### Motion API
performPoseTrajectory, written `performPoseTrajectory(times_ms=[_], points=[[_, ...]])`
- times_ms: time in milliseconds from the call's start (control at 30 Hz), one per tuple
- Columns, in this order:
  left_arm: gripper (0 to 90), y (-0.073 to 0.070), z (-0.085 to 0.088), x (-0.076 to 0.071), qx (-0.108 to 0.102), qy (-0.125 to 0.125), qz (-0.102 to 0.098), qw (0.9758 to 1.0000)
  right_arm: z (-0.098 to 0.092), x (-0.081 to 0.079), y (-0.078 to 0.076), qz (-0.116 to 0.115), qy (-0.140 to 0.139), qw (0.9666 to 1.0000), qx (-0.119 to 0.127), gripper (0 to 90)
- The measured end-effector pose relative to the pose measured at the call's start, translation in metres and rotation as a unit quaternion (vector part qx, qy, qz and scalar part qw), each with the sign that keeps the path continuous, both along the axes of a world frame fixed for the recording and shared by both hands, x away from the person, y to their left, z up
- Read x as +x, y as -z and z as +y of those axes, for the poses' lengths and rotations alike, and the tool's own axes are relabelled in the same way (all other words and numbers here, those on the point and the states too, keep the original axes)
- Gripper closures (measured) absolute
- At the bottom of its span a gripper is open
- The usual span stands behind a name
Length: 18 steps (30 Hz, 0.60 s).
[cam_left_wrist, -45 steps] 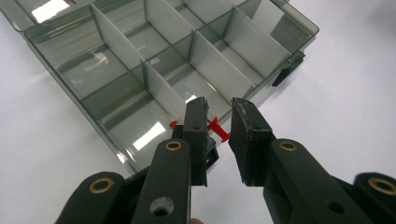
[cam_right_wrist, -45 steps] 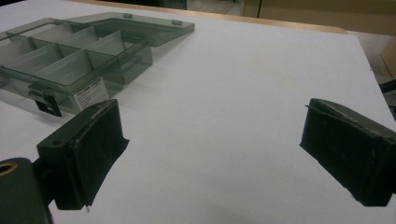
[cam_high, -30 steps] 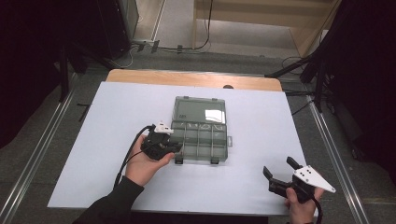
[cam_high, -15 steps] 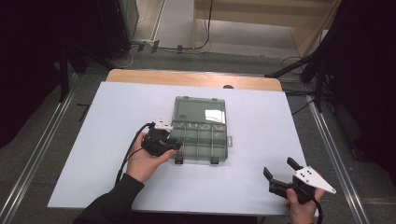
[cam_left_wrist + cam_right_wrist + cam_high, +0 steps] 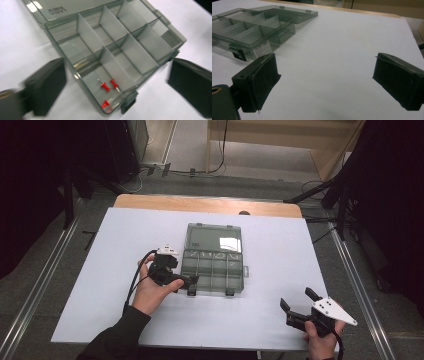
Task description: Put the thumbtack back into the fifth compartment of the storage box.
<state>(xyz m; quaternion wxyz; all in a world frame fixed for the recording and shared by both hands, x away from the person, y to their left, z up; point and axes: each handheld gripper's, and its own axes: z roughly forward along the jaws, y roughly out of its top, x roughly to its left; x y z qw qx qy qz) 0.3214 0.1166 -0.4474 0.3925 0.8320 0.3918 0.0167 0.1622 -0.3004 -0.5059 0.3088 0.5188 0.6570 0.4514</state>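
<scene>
A clear grey compartment box lies open mid-table, its lid flat behind it. Three red push pins lie in its near corner compartment. A person's left hand holds my left gripper at the box's front left corner. Its jaws have just been opening and now stand wide apart, with that corner of the box lying between them and touched by neither pad. My right gripper rests open near the front right of the table, with bare white surface between its jaws.
The white table top ends in a wooden strip at the back. The box lies far left of my right gripper. Metal rails and cables run along the floor on both sides.
Hardly anything differs in the high view: the left hand stays at the box's front left corner and the right gripper has kept still.
</scene>
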Motion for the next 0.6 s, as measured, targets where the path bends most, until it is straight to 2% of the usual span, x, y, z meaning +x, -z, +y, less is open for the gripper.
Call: performPoseTrajectory(times_ms=[67, 133, 300, 600], points=[[0.0, -0.0004, -0.0010, 0.0000, 0.001, 0.004, -0.005, 1.0000, -0.0007, -0.0008, -0.0002, -0.001, 0.000, 1.0000, 0.000, 5.8], [0.0, -0.0001, -0.0020, 0.0008, -0.008, 0.008, 0.000, 0.9999, -0.0011, -0.0024, -0.0010, -0.001, 0.002, 1.0000, -0.001, 5.8], [0.0, -0.0015, -0.0054, 0.0021, -0.009, 0.015, -0.005, 0.9998, -0.0045, -0.0072, -0.0011, -0.002, 0.009, 1.0000, 0.000, 5.8], [0.0, -0.0031, -0.0011, 0.0051, -0.022, 0.007, -0.010, 0.9997, -0.0076, -0.0072, -0.0005, -0.002, 0.011, 0.9999, -0.001, 5.8]])
